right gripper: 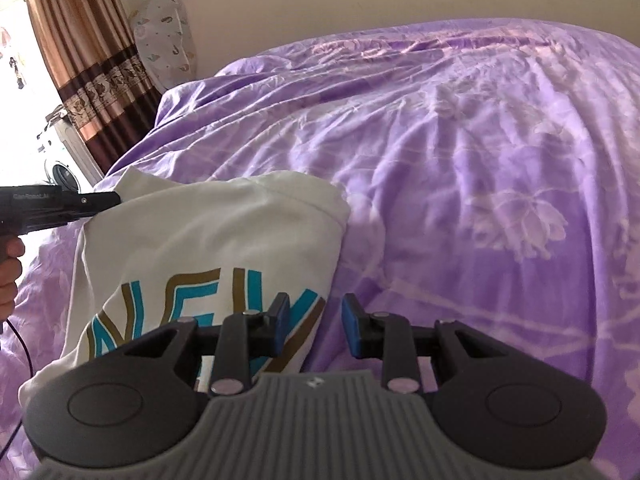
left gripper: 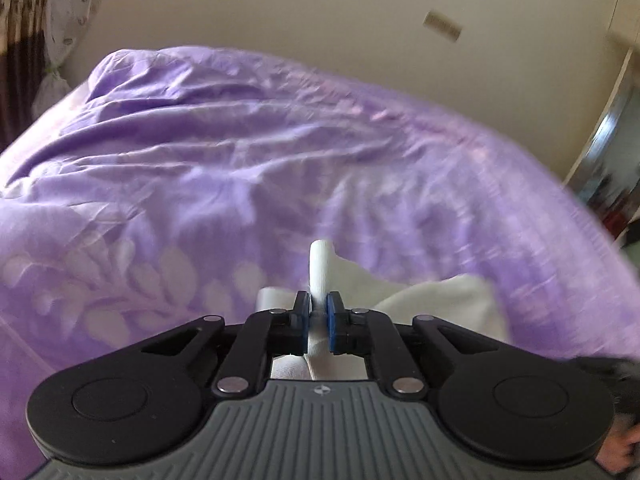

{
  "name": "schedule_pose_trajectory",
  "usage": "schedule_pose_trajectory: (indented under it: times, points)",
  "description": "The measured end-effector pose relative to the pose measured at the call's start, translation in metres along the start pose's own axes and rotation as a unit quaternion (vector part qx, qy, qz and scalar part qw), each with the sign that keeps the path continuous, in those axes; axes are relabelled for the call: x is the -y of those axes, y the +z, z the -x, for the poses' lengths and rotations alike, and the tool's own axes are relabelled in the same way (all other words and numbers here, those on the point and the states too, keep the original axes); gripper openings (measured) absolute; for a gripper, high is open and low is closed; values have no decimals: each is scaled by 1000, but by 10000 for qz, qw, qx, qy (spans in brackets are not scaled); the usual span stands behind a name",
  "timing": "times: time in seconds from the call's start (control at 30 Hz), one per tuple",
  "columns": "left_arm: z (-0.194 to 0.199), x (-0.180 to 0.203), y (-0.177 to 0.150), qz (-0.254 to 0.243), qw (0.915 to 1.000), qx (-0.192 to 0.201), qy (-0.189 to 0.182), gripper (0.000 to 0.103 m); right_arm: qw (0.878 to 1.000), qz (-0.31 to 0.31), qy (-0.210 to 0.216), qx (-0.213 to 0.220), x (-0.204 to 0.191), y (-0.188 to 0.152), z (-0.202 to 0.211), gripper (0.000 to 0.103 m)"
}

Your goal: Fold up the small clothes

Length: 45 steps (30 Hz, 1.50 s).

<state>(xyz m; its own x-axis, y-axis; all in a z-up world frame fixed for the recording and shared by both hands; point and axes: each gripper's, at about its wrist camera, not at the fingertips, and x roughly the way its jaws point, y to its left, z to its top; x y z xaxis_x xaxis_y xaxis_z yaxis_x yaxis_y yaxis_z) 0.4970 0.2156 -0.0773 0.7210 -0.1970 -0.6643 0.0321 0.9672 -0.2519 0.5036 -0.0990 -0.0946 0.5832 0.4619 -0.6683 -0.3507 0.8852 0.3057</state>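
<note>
A white T-shirt (right gripper: pixel 208 232) with teal and brown letters lies on the purple bedspread (right gripper: pixel 460 160), partly folded. My left gripper (left gripper: pixel 319 312) is shut on a pinched fold of the white shirt (left gripper: pixel 320 268), which trails off to the right (left gripper: pixel 444 300). In the right wrist view the left gripper (right gripper: pixel 108 200) sits at the shirt's far left edge. My right gripper (right gripper: pixel 313 320) is open and empty, held over the shirt's near right edge, with one blue pad (right gripper: pixel 282 316) above the print.
The purple floral bedspread (left gripper: pixel 240 160) covers the whole bed. A brown curtain (right gripper: pixel 80 60) and a patterned bag (right gripper: pixel 168 36) stand by the wall at the back left. A washing machine (right gripper: pixel 64 160) shows past the curtain. A mirrored door (left gripper: pixel 612 148) is at the right.
</note>
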Motion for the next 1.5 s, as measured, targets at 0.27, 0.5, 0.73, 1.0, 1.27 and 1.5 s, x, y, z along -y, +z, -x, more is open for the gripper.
schedule_pose_trajectory:
  times: [0.27,0.5,0.73,1.0,1.27,1.5]
  points:
    - [-44,-19,-15,213,9978,-361,511,17,9994,246,-185,-134,-6,-9,2,25]
    - [11,-19,-8,182,9975,-342,589,52,9987,237,-390,-215,-7,-15,17,28]
    - [21,-37,-39,837,9927,-670,547,65,9994,272,-179,-151,-31,-25,33,34]
    - [12,-18,-52,39,9941,-643,869,3,9976,636,60,-275,-56,-39,48,34]
    - [52,-13,-61,-76,9906,-770,1124,19,9956,597,-330,-644,-56,-57,48,34]
    - [122,-11,-94,276,9944,-886,507,63,9957,829,-63,-403,-84,-85,94,38]
